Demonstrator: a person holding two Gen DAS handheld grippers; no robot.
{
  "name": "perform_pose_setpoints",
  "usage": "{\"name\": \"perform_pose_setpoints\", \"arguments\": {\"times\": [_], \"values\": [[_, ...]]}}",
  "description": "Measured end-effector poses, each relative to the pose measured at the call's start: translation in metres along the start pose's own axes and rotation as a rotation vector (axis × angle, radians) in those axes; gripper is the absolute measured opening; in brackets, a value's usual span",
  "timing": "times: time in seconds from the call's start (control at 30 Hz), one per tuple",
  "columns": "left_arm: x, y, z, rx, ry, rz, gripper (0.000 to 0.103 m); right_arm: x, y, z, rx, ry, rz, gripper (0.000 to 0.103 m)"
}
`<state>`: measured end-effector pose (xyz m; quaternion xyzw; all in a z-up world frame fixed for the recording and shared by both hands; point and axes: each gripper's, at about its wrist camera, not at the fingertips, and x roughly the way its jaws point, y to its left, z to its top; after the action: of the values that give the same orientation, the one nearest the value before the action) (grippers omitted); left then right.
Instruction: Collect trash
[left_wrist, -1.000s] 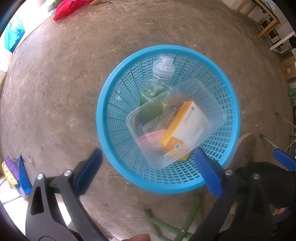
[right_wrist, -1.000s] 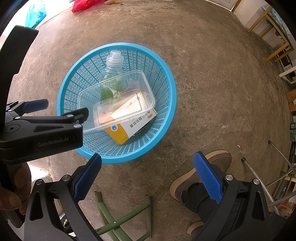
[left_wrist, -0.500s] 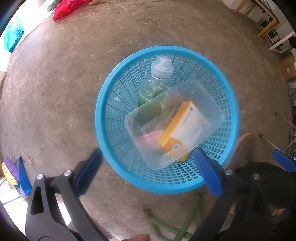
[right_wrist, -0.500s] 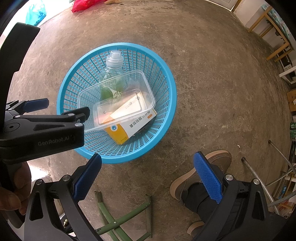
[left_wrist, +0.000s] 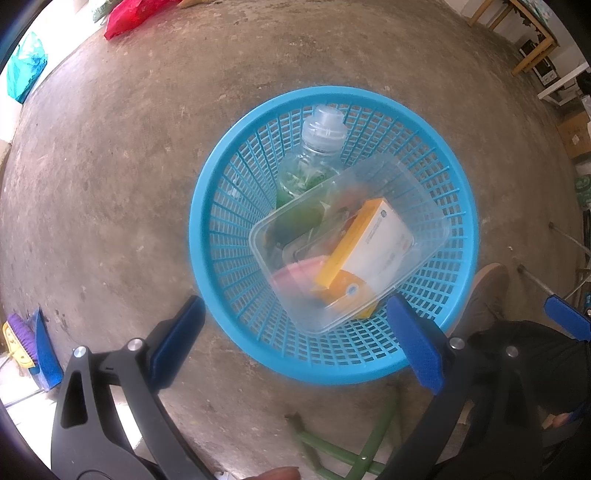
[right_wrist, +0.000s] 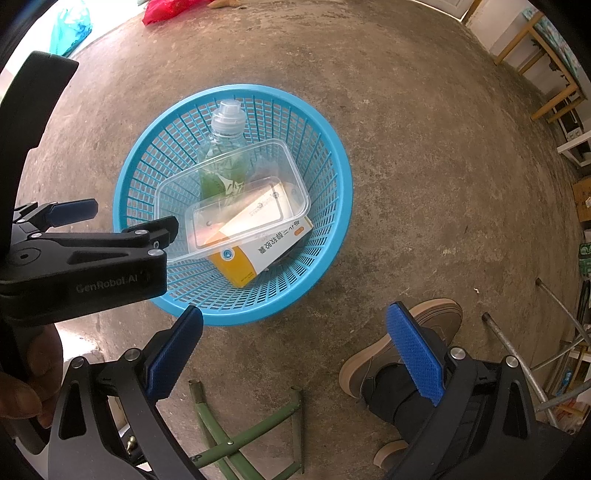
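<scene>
Left gripper (left_wrist: 295, 343): jaws spread wide, nothing between the blue pads (left_wrist: 177, 341), poised above the near rim of the basket (left_wrist: 207, 206); seen from the side in the right wrist view (right_wrist: 110, 221), at 9 o'clock of the basket (right_wrist: 332, 177). Right gripper (right_wrist: 295, 354): jaws likewise wide apart and empty, blue fingertips (right_wrist: 415, 356) held over bare concrete floor (right_wrist: 424, 147), at 6 o'clock of the basket and clear of its rim. Round blue mesh basket resting on the floor (left_wrist: 110, 184), holding the collected trash. Clear plastic container (left_wrist: 424, 206) lying open side up across the basket's centre, uppermost in the pile. Orange-and-white carton (left_wrist: 373, 251) visible through the container's clear wall, one orange corner (right_wrist: 236, 266) projecting beyond it toward 6 o'clock. Clear bottle (left_wrist: 310, 162) with green label and pale cap at 12 o'clock within the basket, lower part covered by the container (right_wrist: 258, 177). Pink item (left_wrist: 295, 269) beneath the container toward 7 o'clock, identity not discernible. Brown shoe (right_wrist: 399, 343) at 5 o'clock of the basket. Green metal frame (right_wrist: 251, 432) on the floor at 6 o'clock. Red bag (left_wrist: 129, 18) and teal bag (left_wrist: 26, 70) at the far floor edge, 11 and 10 o'clock. Purple brush (left_wrist: 22, 339) at 8 o'clock.
</scene>
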<state>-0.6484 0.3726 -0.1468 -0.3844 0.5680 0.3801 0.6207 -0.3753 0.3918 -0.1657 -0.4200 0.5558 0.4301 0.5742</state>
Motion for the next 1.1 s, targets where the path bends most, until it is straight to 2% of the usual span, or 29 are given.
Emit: {"name": "perform_pose_setpoints", "arguments": {"times": [1.1], "values": [[0.002, 0.0009, -0.0007, 0.006, 0.002, -0.006, 0.095, -0.0001, -0.0005, 0.0, 0.001, 0.0, 0.0, 0.097]]}}
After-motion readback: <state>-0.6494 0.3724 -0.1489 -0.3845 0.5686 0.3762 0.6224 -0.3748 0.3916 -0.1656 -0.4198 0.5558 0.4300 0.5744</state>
